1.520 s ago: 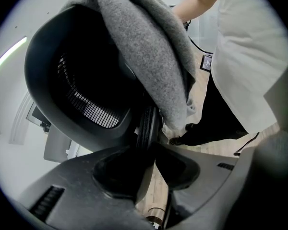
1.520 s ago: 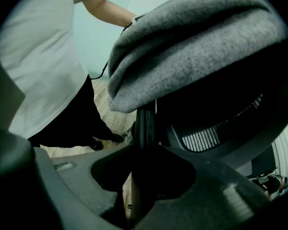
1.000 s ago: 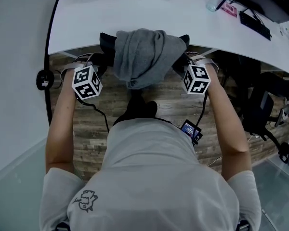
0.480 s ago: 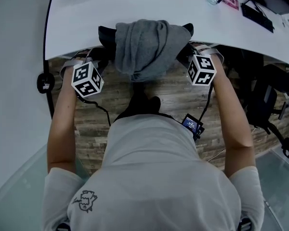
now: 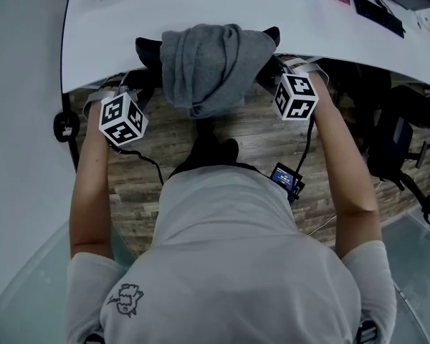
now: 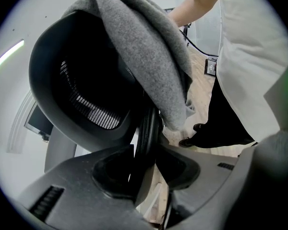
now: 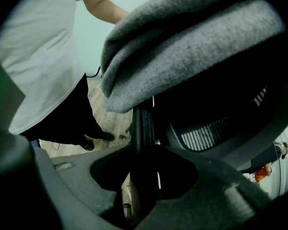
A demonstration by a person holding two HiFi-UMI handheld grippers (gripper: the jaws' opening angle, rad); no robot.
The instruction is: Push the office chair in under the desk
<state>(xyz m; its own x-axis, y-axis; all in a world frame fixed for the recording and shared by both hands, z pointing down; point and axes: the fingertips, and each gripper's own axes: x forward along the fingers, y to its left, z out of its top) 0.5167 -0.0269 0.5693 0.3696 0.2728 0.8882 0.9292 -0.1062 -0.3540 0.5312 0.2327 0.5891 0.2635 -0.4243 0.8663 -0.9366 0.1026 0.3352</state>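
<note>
Head view: chair (image 5: 147,51) tucked against desk (image 5: 129,20), seat beneath. Left gripper (image 6: 149,169) and right gripper (image 7: 144,176) straddle its back unclamped, right jaws just opened wider. A snag on withdrawal could drag it out from the desk.

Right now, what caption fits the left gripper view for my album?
Left gripper straddling the office chair's back by its rim, grey cloth draped on top.

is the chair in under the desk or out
In, it seems: the chair, a grey cloth over its back, stands at the desk edge, and no seat shows outside it.
</note>
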